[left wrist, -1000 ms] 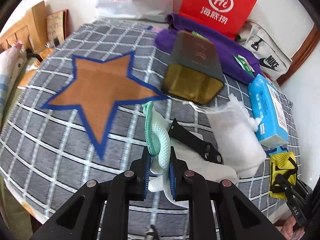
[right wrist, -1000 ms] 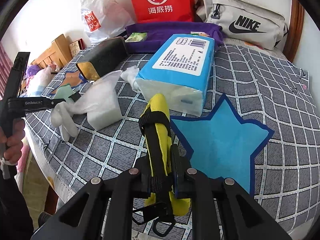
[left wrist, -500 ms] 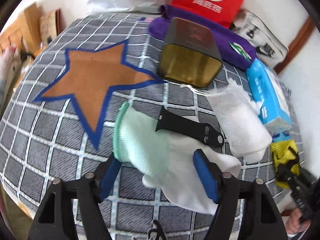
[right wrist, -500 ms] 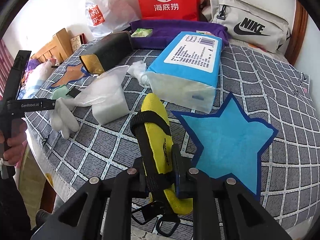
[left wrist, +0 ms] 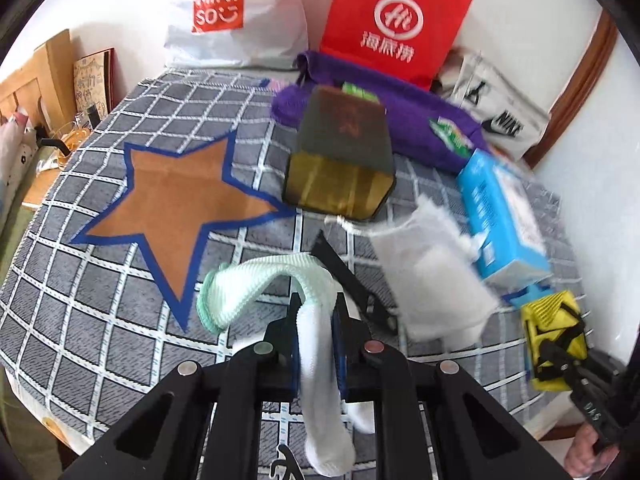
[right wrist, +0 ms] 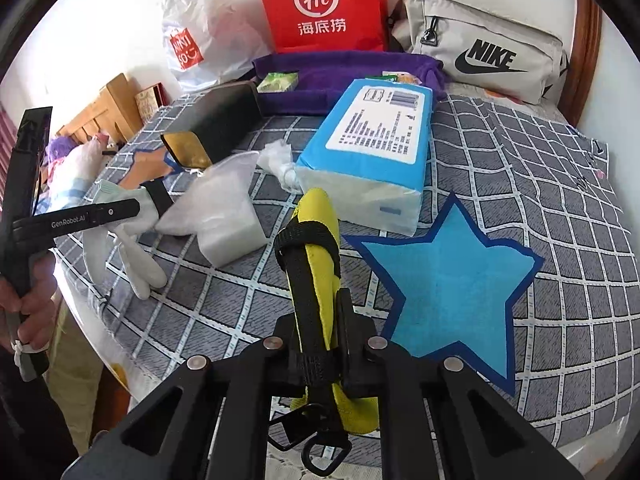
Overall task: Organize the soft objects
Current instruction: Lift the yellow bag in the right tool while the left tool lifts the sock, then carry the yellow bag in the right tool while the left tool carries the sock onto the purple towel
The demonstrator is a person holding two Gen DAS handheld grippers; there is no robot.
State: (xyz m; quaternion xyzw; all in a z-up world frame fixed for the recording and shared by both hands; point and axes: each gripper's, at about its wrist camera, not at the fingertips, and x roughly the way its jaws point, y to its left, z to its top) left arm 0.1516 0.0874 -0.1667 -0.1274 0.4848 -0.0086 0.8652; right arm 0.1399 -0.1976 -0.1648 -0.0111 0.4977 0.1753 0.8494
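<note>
Left tool (left wrist: 316, 336): closed on the white glove (left wrist: 320, 360), which sits low in the centre of the left wrist view, lifted off the bed; its mint-green cuff arches up and to the left, its fingers dangle below the jaws
Right tool (right wrist: 320, 320): clamped on the yellow strap pad (right wrist: 318, 276), bottom centre of the right wrist view; the pad's tip points up toward the blue tissue pack (right wrist: 372, 148)
Glove handling: light, limp knit, likely to fold and swing; I judge a pinch across the palm steadier than one at the cuff
Pad handling: soft foam-like body, springy, light; black webbing and a metal clip hang below, so grip the padded middle, not the strap
Other soft things: a clear bag of white padding (right wrist: 224, 208) left of centre, squashy and probably slippery
Bed cover (right wrist: 560, 184): grey grid with a blue star (right wrist: 452, 276) and a brown star (left wrist: 172, 200)
Writing: "MINISO" on the white bag (left wrist: 218, 4); "Hi" and 海底捞 on the red bag (right wrist: 320, 4); "NIKE" on the grey pouch (right wrist: 484, 56); "GenRobot.AI" on the left tool's arm; the tissue pack's label print is too small to read
</note>
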